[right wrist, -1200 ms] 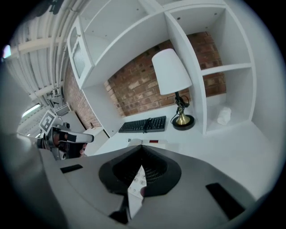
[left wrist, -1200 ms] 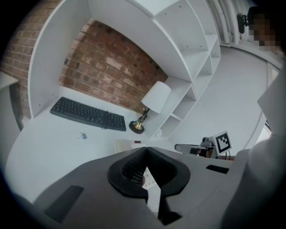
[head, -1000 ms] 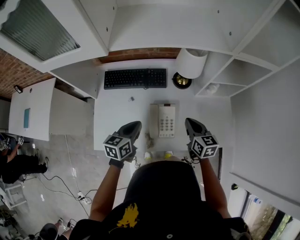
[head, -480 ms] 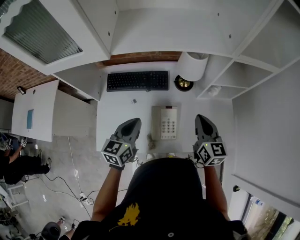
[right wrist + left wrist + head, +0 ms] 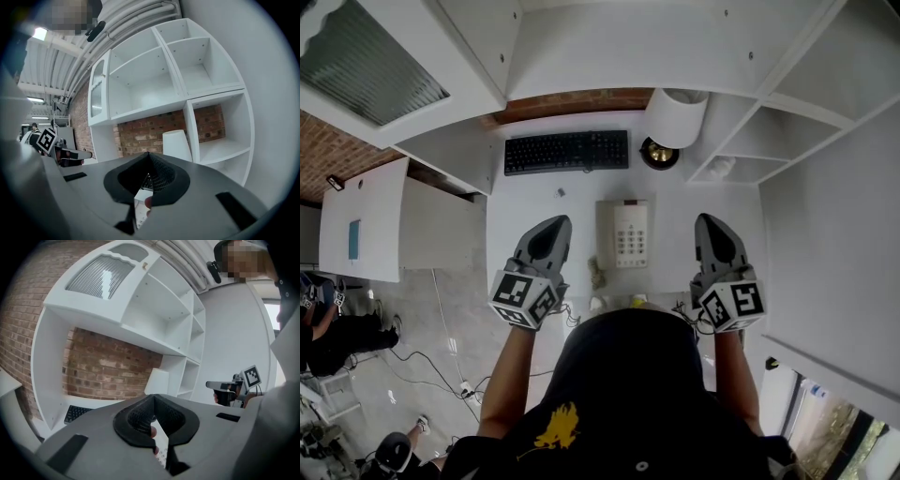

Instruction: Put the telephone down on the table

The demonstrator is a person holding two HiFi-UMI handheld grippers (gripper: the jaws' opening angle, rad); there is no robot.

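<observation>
A cream telephone point(image 5: 623, 234) with a keypad lies flat on the white desk point(image 5: 516, 202), its handset resting along its left side. My left gripper point(image 5: 553, 223) hovers to the left of it, shut and empty. My right gripper point(image 5: 711, 219) hovers to its right, also shut with nothing in it. Neither touches the telephone. In the left gripper view the closed jaws fill the lower frame, and a bit of the telephone point(image 5: 161, 454) shows below them. The right gripper point(image 5: 229, 386) shows there at the far right. The right gripper view shows the left gripper point(image 5: 70, 153) at the left.
A black keyboard point(image 5: 567, 152) lies at the back of the desk. A white lampshade point(image 5: 677, 117) on a brass base point(image 5: 659, 153) stands behind the telephone to the right. White shelves point(image 5: 741, 155) rise on the right. The telephone's cord point(image 5: 598, 275) lies by the front edge.
Both grippers have moved apart and a little forward, the right one further out to the right. The telephone has stayed where it was on the desk.
</observation>
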